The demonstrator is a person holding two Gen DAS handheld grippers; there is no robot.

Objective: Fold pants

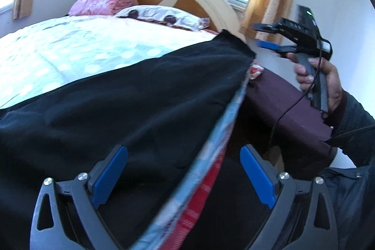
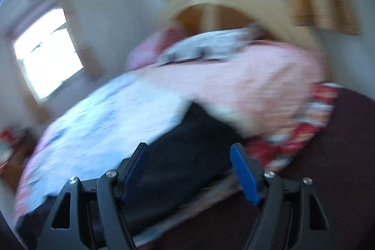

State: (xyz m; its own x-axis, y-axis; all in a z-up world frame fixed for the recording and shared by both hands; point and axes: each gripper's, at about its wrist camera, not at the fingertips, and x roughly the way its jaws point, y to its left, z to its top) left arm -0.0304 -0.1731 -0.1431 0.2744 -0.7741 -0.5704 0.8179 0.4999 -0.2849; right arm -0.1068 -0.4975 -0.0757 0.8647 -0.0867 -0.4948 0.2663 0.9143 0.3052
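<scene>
currently the black pants (image 1: 121, 95) lie flat across the bed (image 1: 70, 50), reaching its near right edge. left gripper (image 1: 184, 176) hovers over them, jaws spread, empty. right gripper (image 2: 189, 170), jaws spread, holds nothing; risk: unsecured cloth may slide off that edge.

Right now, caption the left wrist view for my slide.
Open left gripper over black pants on the bed; the right gripper, open and empty, is beside the bed.
</scene>
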